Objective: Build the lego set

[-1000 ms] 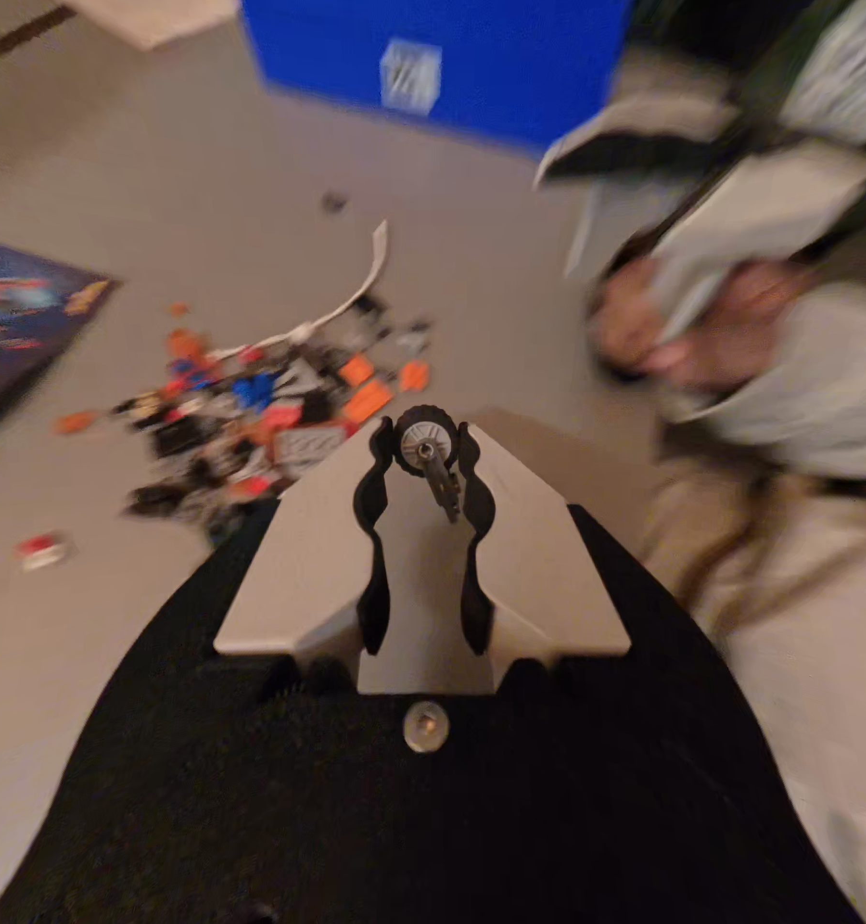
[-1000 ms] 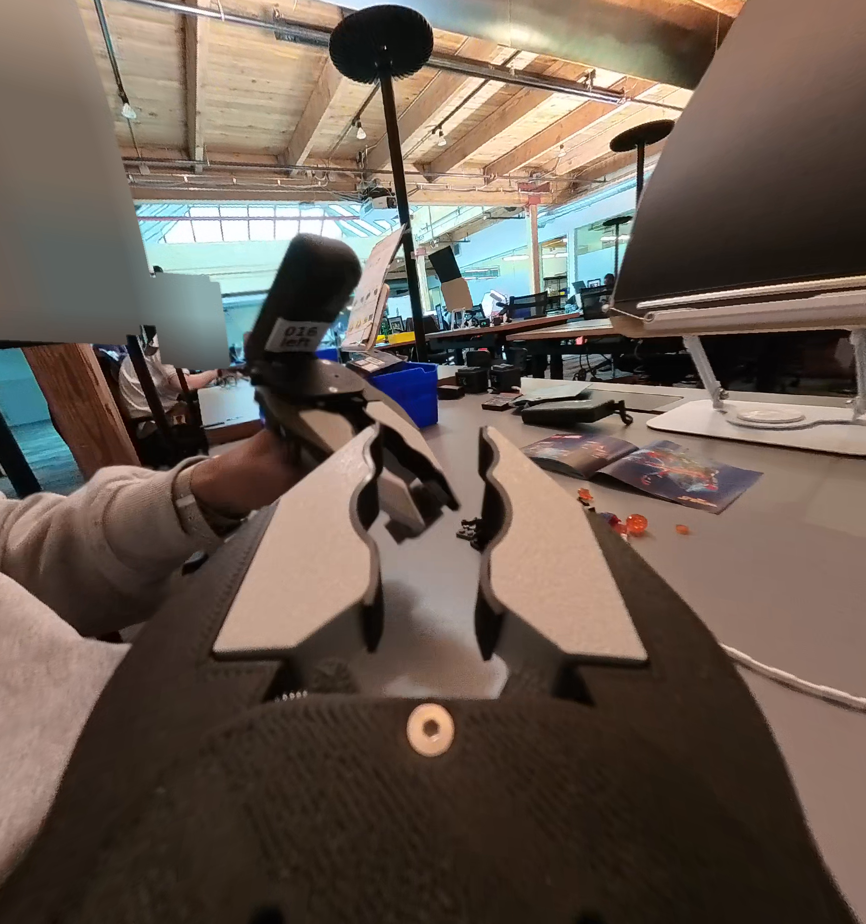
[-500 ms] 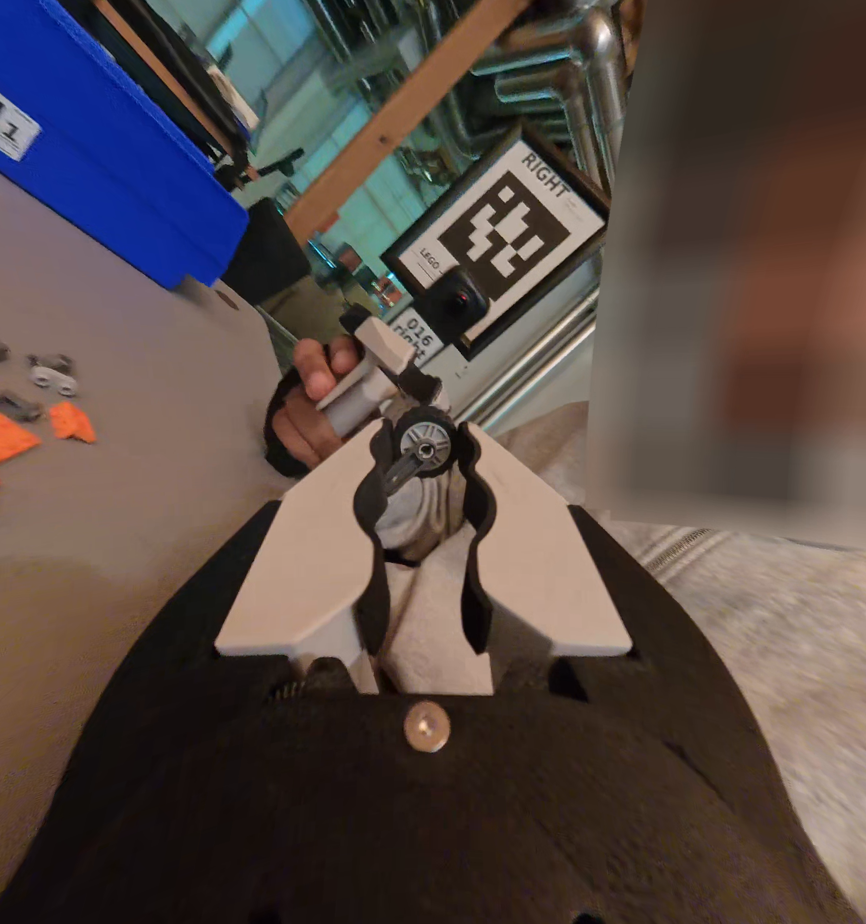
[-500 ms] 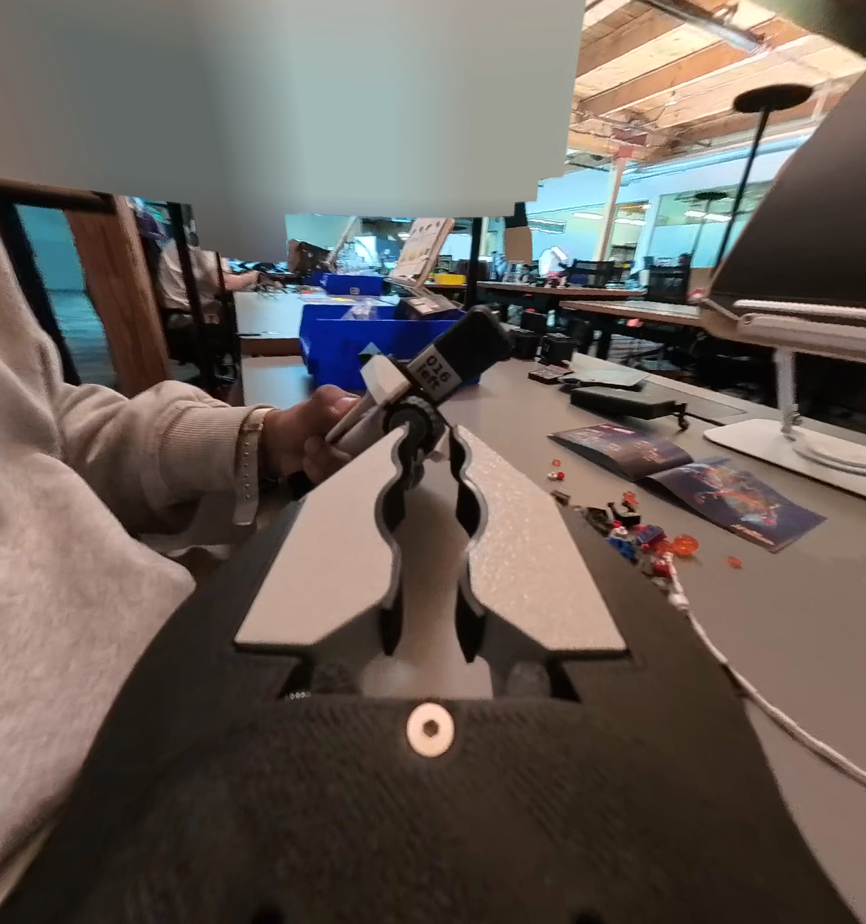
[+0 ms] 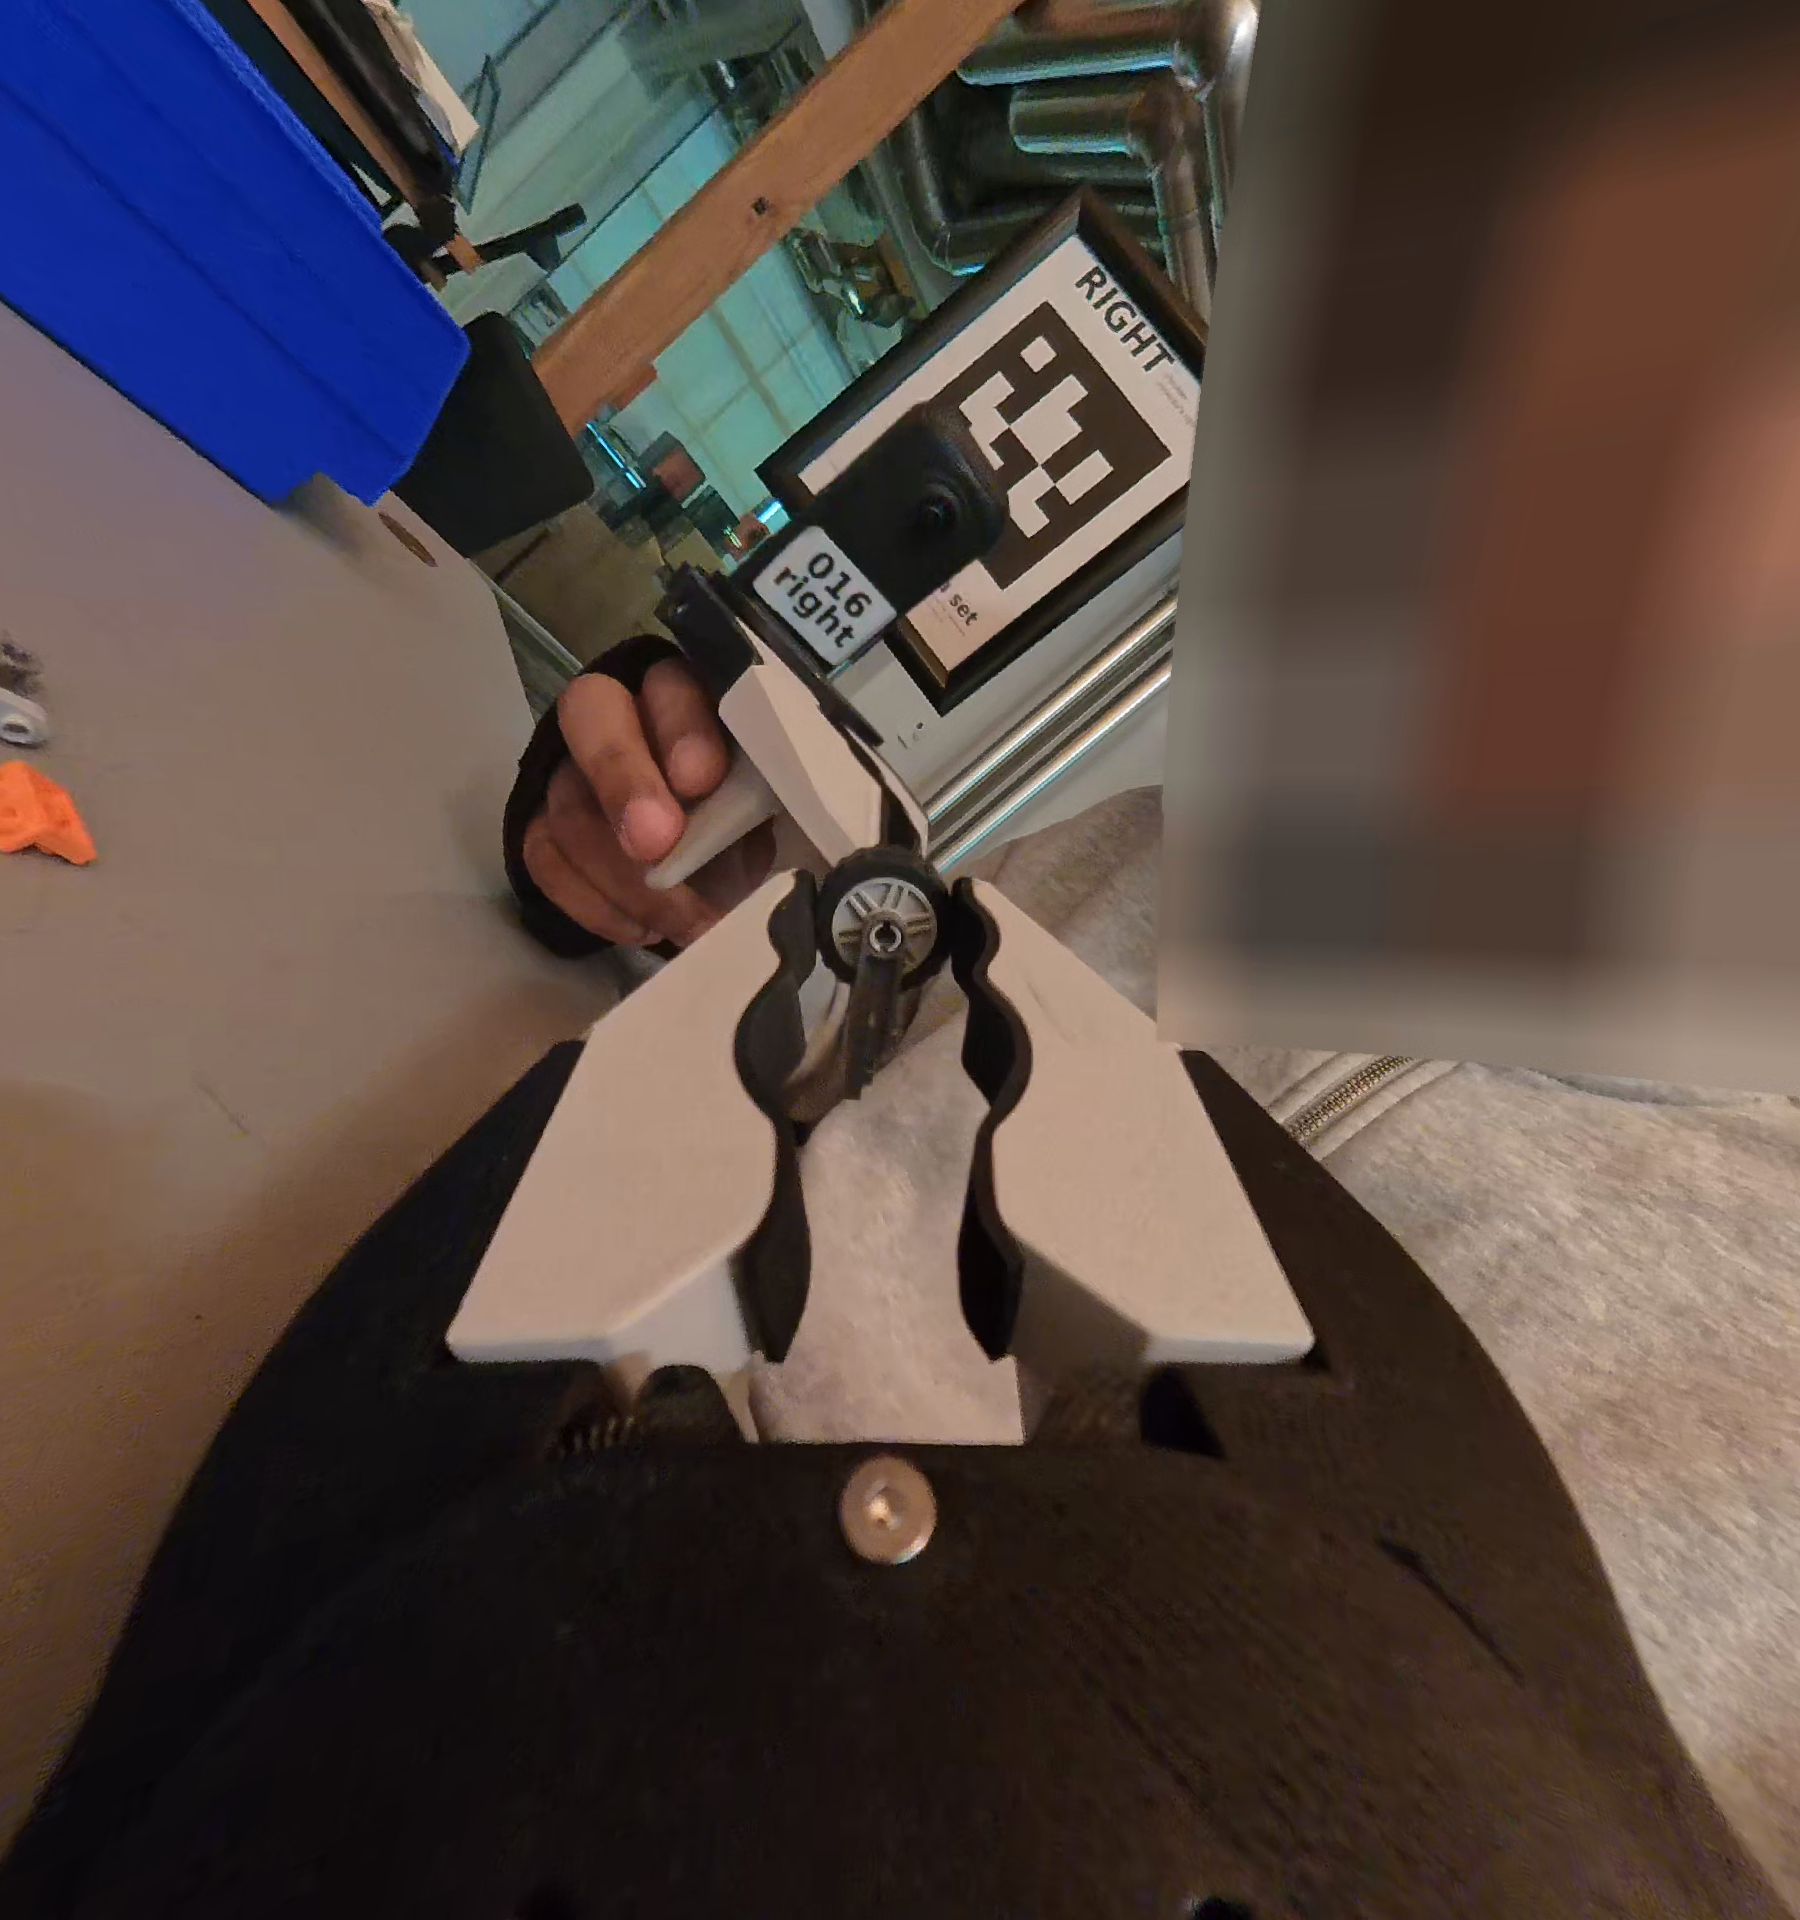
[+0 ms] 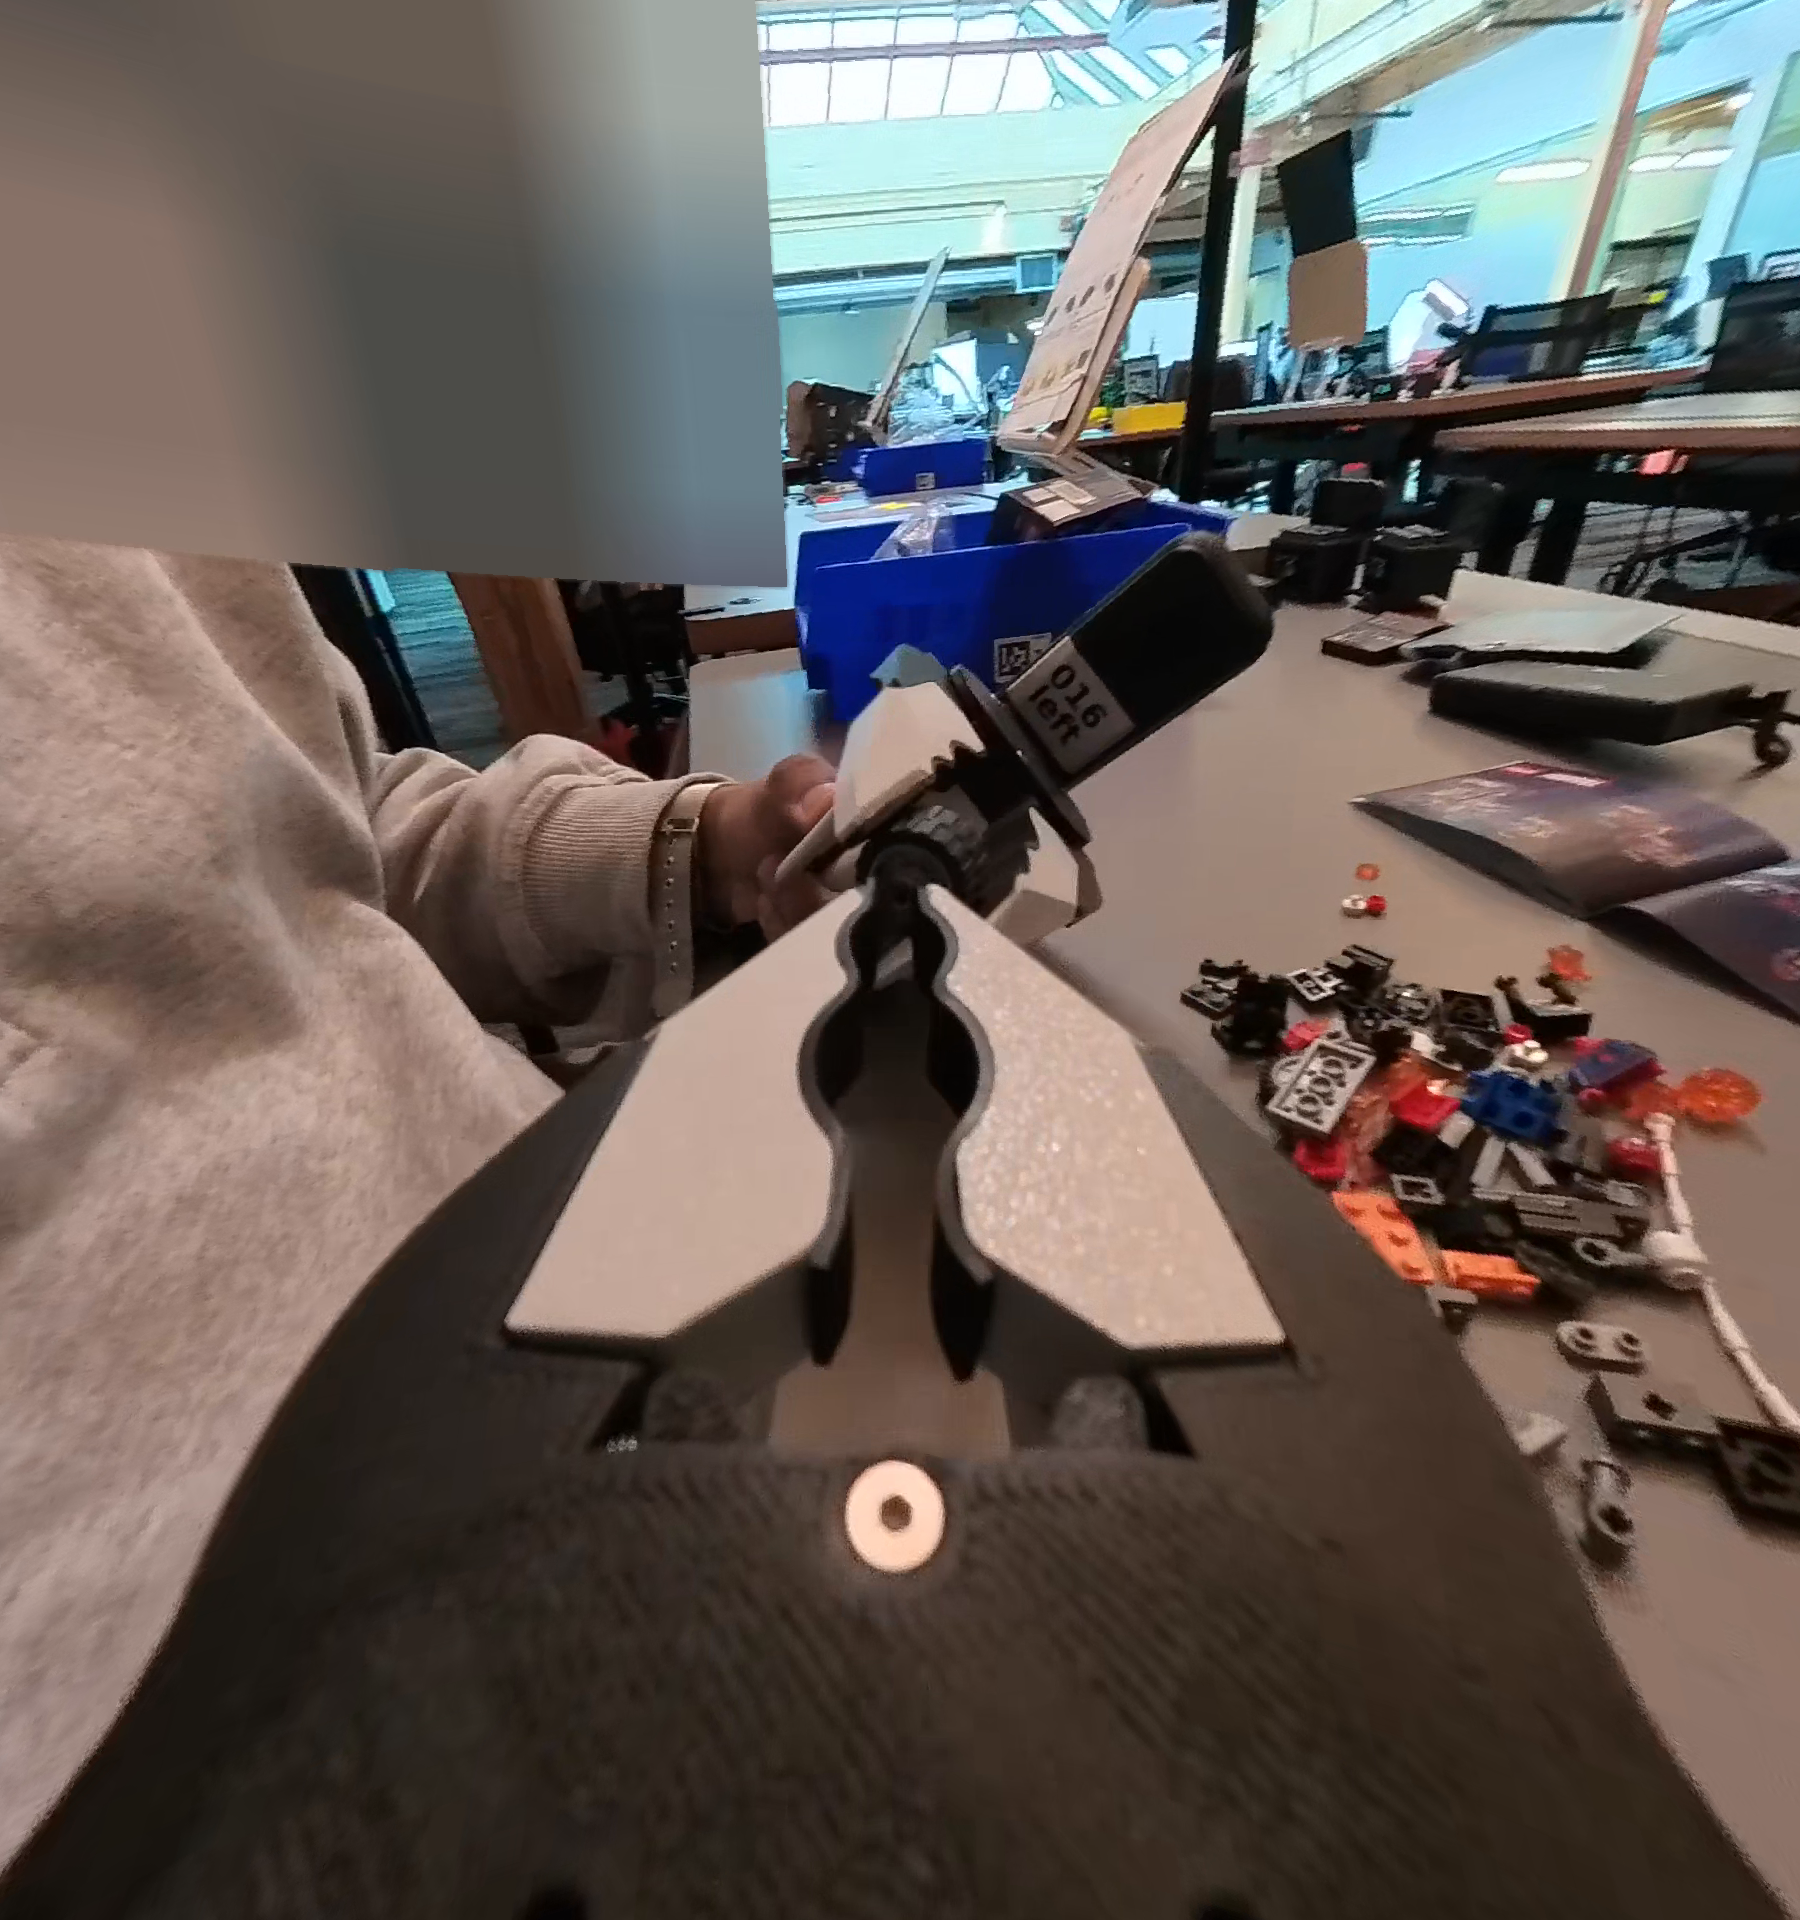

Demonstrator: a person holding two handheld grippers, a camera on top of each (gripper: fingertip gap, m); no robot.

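Observation:
My left gripper [image 5: 880, 914] is shut on a small wheel [image 5: 880, 928] with a black tyre and grey hub, held in the air near the person's chest. A dark axle piece [image 5: 863, 1029] hangs from the hub towards the camera. My right gripper [image 6: 894, 914] meets it tip to tip and is shut on a black pin [image 6: 891, 878] at the wheel's [image 6: 953, 847] other side. The right gripper's tips show behind the wheel in the left wrist view [image 5: 901, 831]. The left gripper shows in the right wrist view [image 6: 937, 821].
A pile of small bricks [image 6: 1447, 1122] in black, red, blue and orange lies on the grey table [image 6: 1291, 810], with a white cord [image 6: 989, 1309] beside it. An open booklet [image 6: 1654, 862] lies farther back. A blue bin [image 6: 979, 613] stands behind. Loose orange [image 5: 28, 826] and grey bricks lie left. Left and right tips are no more than a few centimetres apart.
My left gripper has swung away from the brick pile towards the person with the wheel. My right gripper, open a second ago, has closed onto the pin at the wheel.

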